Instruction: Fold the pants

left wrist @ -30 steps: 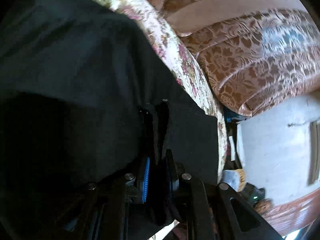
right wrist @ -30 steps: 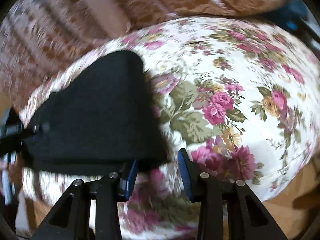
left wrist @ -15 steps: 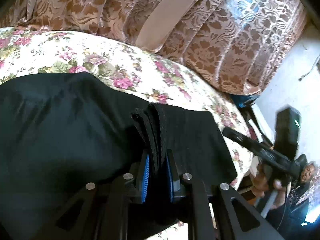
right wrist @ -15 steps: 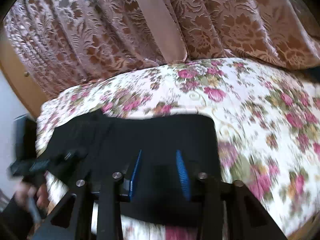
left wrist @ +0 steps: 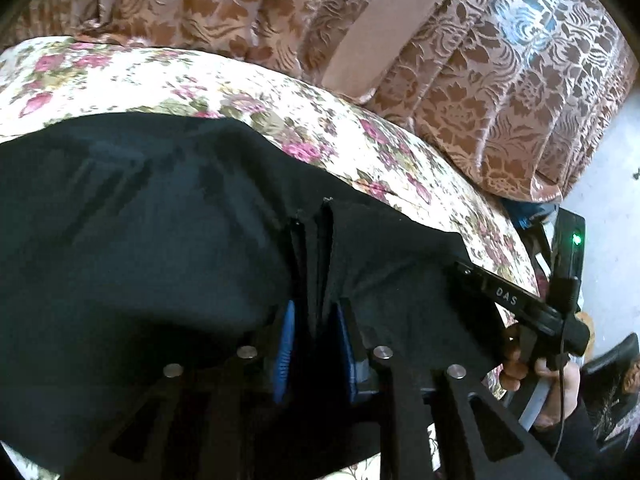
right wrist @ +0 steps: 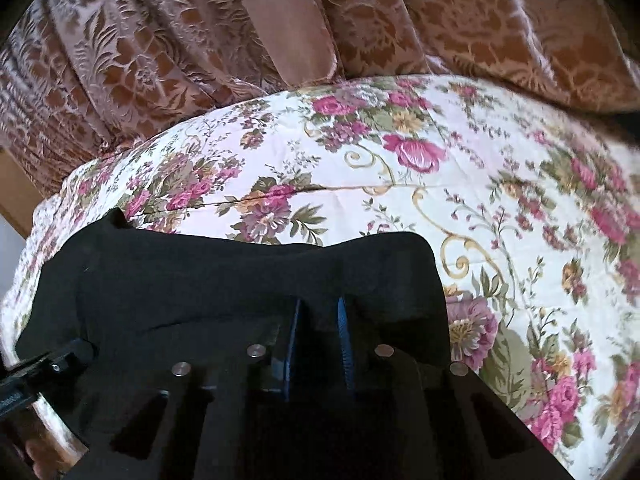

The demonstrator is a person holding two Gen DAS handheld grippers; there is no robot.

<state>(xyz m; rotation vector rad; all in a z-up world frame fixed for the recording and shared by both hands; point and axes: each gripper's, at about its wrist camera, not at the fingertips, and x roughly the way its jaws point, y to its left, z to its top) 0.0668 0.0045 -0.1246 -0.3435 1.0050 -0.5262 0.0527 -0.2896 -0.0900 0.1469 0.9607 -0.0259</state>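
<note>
Black pants [left wrist: 160,220] lie folded on a floral bedspread [left wrist: 120,80]. My left gripper [left wrist: 314,320] straddles a stack of folded pant edges; its jaws are opening and the blue pads [left wrist: 285,344] stand just off the cloth. In the right wrist view the pants [right wrist: 200,280] fill the lower left. My right gripper [right wrist: 318,320] is closing there, with a raised ridge of black cloth pinched between its pads near the pants' right end. The right gripper's body [left wrist: 520,304] and the hand [left wrist: 552,384] that holds it show at the right of the left wrist view.
A brown brocade drape [left wrist: 480,100] hangs behind the bed, also across the top of the right wrist view [right wrist: 160,60]. Bare floral bedspread [right wrist: 500,200] stretches to the right of the pants. A grey floor [left wrist: 612,220] and dark clutter lie past the bed's right edge.
The left pads have spread apart around the folded edges. The right gripper swept from the bare bedspread onto the pants and narrowed its jaws on the cloth.
</note>
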